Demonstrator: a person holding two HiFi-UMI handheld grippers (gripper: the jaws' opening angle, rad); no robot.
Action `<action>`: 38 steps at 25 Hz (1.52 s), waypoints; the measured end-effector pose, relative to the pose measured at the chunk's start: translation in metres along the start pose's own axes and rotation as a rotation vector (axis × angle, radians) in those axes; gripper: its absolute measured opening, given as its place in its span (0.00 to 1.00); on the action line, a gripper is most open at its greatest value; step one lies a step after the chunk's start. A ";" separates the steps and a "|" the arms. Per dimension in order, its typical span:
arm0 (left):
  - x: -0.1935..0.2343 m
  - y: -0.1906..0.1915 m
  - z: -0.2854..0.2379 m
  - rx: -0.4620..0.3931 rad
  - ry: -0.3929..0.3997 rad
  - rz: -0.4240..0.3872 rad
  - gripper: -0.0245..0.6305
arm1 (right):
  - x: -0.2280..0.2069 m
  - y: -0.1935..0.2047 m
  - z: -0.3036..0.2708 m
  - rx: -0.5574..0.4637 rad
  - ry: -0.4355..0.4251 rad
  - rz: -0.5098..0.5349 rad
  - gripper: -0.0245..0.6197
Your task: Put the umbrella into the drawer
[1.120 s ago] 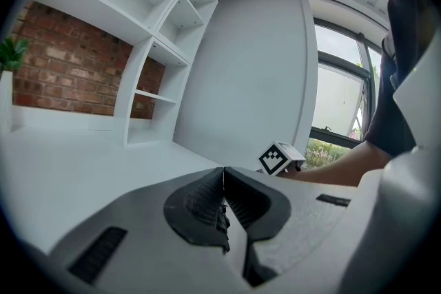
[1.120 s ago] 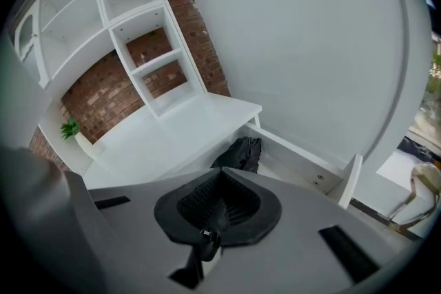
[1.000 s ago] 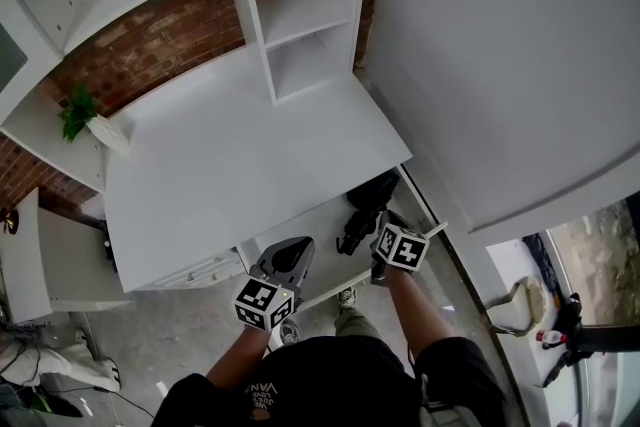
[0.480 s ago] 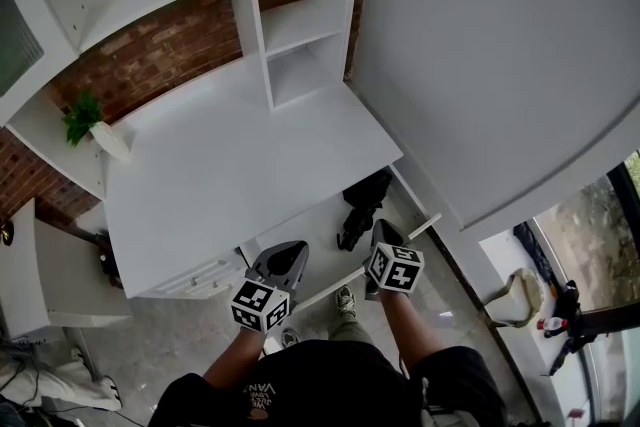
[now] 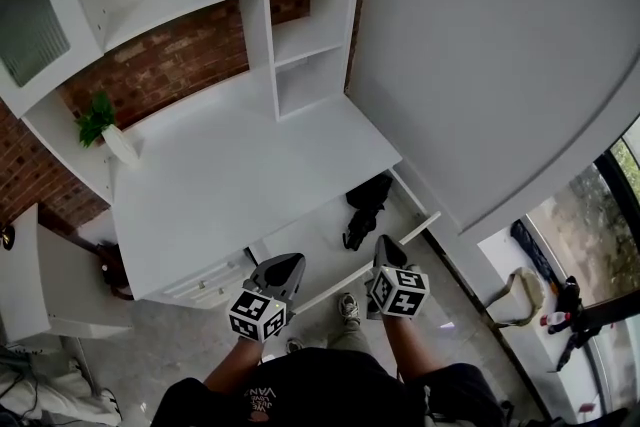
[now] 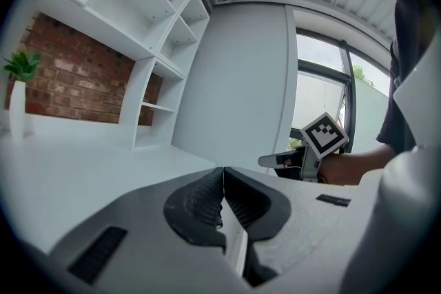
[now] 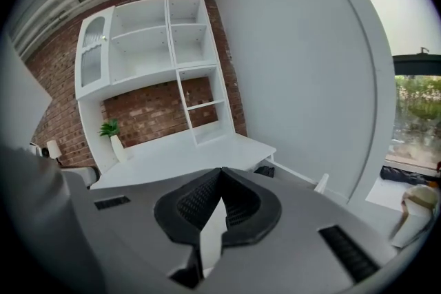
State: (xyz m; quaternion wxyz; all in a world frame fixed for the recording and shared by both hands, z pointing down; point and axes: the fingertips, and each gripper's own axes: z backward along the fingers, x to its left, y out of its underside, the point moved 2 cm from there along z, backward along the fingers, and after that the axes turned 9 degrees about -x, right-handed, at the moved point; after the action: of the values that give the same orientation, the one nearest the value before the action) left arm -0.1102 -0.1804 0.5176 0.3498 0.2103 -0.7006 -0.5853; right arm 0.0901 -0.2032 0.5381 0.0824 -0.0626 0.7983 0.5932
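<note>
A folded black umbrella (image 5: 366,205) lies in the far right part of the open white drawer (image 5: 310,245) under the desk top. It shows as a small dark shape (image 7: 264,171) in the right gripper view. My left gripper (image 5: 290,261) hovers over the drawer's front left corner, shut with nothing between its jaws (image 6: 222,169). My right gripper (image 5: 385,243) is in front of the drawer near its front rail, short of the umbrella and apart from it. Its jaws meet, and they hold nothing (image 7: 220,171). The left gripper view shows the right gripper (image 6: 275,160) from the side.
The white desk top (image 5: 240,175) carries a small potted plant (image 5: 100,120) at its back left and a shelf unit (image 5: 305,45) at its back right. A shut drawer with a handle (image 5: 205,277) sits left of the open one. A large white wall panel (image 5: 500,65) stands at right.
Both grippers have drawn back from the drawer toward me. The right one has risen and come away from the umbrella, which stays in the drawer. The head view has tilted up.
</note>
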 end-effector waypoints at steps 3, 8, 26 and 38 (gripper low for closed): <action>-0.002 0.000 0.015 -0.004 0.009 -0.006 0.05 | 0.012 -0.003 0.016 -0.029 -0.001 0.003 0.04; -0.007 -0.001 0.034 -0.013 0.026 -0.015 0.05 | 0.029 -0.003 0.041 -0.066 0.001 0.006 0.04; -0.015 0.003 0.066 -0.013 0.038 -0.010 0.05 | 0.056 0.013 0.101 -0.078 0.018 0.011 0.04; -0.018 0.009 0.072 0.004 0.032 -0.005 0.05 | 0.059 0.014 0.109 -0.066 -0.001 0.045 0.04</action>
State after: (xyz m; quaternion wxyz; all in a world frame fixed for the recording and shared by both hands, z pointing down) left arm -0.1503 -0.1179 0.5166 0.3593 0.2219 -0.6955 -0.5813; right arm 0.0360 -0.0947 0.5088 0.0671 -0.0470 0.7796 0.6209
